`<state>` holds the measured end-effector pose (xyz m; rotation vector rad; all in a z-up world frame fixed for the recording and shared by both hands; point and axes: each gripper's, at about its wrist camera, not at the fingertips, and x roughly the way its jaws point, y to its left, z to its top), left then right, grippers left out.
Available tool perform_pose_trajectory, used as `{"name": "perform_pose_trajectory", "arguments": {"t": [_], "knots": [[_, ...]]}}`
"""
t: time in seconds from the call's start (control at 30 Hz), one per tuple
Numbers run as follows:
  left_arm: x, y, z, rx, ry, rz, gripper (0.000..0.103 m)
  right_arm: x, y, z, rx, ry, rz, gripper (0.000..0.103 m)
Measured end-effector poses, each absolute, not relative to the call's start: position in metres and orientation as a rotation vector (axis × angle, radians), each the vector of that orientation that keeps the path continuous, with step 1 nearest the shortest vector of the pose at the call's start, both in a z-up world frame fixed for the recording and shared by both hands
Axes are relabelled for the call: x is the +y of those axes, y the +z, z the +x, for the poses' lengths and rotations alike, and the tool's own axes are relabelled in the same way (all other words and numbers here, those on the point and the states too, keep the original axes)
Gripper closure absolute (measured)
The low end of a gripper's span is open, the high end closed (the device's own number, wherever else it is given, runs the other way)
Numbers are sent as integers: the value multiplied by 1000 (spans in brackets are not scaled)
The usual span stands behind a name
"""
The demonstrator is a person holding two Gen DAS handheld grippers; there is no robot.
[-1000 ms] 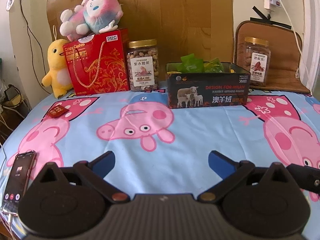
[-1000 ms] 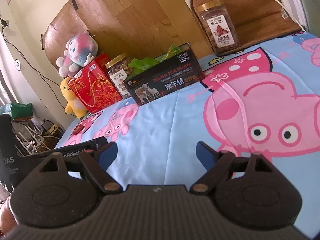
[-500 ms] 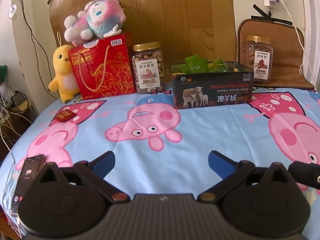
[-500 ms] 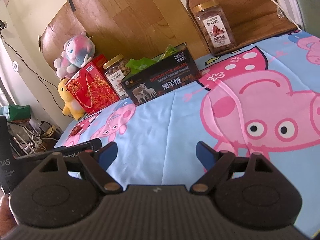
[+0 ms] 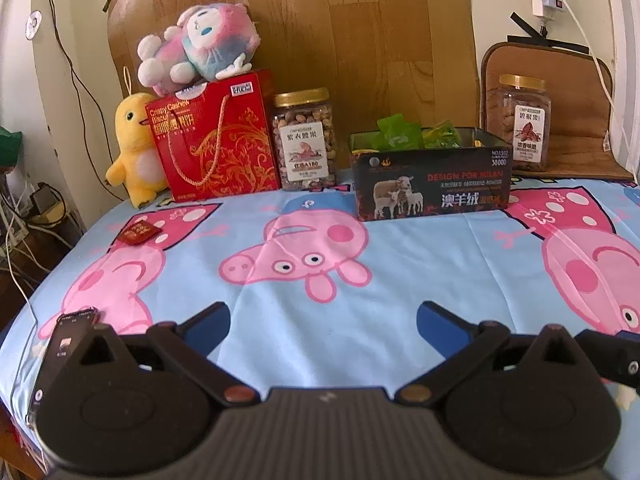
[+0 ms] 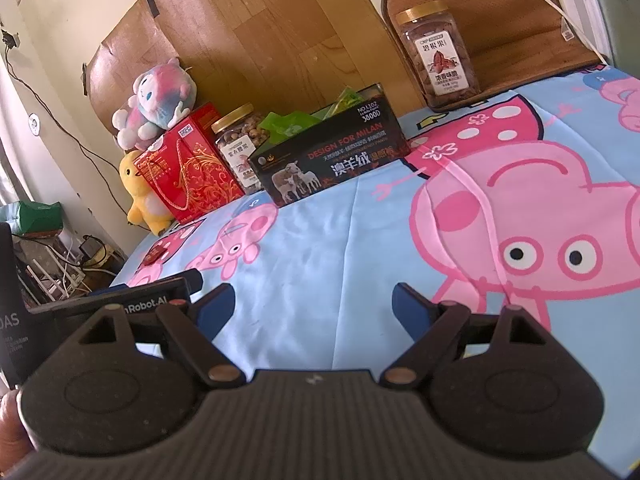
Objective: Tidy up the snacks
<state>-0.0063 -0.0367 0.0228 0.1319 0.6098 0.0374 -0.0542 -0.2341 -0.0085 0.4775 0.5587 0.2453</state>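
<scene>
Left wrist: pig-print bedsheet (image 5: 400,264) against a wood-panel wall (image 5: 360,40); both jaws spread, empty.

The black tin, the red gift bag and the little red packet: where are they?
black tin (image 5: 432,184), left wrist view, front wall.
red gift bag (image 5: 216,140), left wrist view, front face.
little red packet (image 5: 138,233), left wrist view, its middle.

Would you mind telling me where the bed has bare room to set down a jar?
The widest free patch is the blue cartoon-pig sheet between the open grippers and the black sheep-print tin. Also bare: right of the tin, before the gold-lidded pecan jar. The back-left is crowded: red gift bag, gold-lidded nut jar, yellow plush duck.
</scene>
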Motion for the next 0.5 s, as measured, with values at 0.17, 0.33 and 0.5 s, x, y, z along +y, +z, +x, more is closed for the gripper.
{"name": "perform_pose_trajectory", "arguments": {"t": [0.17, 0.33, 0.5], "knots": [[-38, 21, -6, 637, 28, 127, 0, -233, -9, -55, 559, 245, 479, 15], [-39, 18, -4, 665, 22, 121, 0, -234, -9, -55, 560, 243, 482, 15], [-40, 17, -3, 677, 18, 123, 0, -234, -10, -56, 558, 242, 483, 15]]}}
